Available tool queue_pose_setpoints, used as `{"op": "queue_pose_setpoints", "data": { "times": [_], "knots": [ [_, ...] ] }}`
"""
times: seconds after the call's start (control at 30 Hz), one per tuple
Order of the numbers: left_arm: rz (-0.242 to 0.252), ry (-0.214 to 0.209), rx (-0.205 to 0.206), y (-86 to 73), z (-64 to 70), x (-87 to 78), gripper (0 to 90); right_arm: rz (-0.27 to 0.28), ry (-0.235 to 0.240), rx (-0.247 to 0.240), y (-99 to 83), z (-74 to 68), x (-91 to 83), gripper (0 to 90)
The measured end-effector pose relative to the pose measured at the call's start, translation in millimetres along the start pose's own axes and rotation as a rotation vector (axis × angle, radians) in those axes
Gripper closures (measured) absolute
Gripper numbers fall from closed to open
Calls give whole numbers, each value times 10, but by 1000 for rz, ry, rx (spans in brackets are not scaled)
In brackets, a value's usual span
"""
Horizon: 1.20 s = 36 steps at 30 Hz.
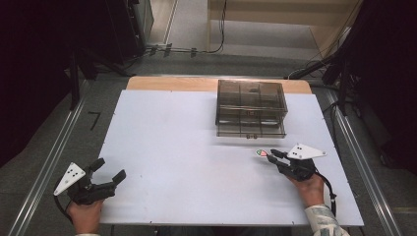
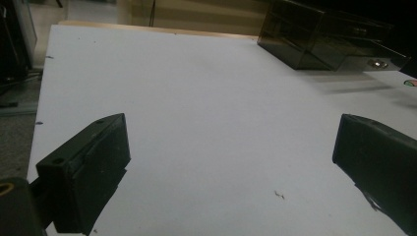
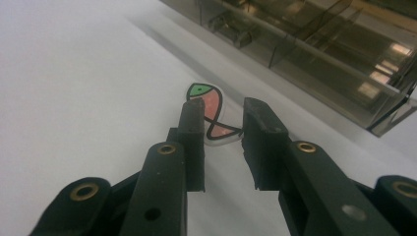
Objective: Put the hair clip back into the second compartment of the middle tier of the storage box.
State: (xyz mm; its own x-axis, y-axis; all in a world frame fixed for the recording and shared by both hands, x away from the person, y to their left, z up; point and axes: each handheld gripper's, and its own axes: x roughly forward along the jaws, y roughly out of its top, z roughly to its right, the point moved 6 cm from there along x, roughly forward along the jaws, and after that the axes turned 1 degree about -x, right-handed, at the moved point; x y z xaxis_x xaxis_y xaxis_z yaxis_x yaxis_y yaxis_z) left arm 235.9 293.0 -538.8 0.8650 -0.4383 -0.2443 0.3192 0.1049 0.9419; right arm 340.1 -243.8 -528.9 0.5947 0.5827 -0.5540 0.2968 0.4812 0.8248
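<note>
Covering the wooden table (image 1: 147, 82), a white sheet (image 1: 172, 147) bears a smoky drawer box (image 1: 251, 107).

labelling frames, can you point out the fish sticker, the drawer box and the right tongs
fish sticker (image 3: 212, 113), right gripper view, on its pink body
drawer box (image 1: 251, 101), high view, on its smoky top panel
right tongs (image 3: 223, 120), right gripper view, midway between the tips

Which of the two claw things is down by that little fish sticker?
The right gripper: its narrowly parted jaws flank the fish sticker. The left gripper stands wide open over bare table.
</note>
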Motion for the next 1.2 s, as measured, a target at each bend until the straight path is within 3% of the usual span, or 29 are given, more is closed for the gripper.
{"op": "queue_pose_setpoints", "data": {
  "times": [0.6,1.2],
  "knots": [
    [-2,0,-2,0,-2,-1,13,82,-24,7,326,46,92,692],
    [3,-4,-2,1,-4,-3,13,113,-52,33,588,194,256,692]
  ]
}}
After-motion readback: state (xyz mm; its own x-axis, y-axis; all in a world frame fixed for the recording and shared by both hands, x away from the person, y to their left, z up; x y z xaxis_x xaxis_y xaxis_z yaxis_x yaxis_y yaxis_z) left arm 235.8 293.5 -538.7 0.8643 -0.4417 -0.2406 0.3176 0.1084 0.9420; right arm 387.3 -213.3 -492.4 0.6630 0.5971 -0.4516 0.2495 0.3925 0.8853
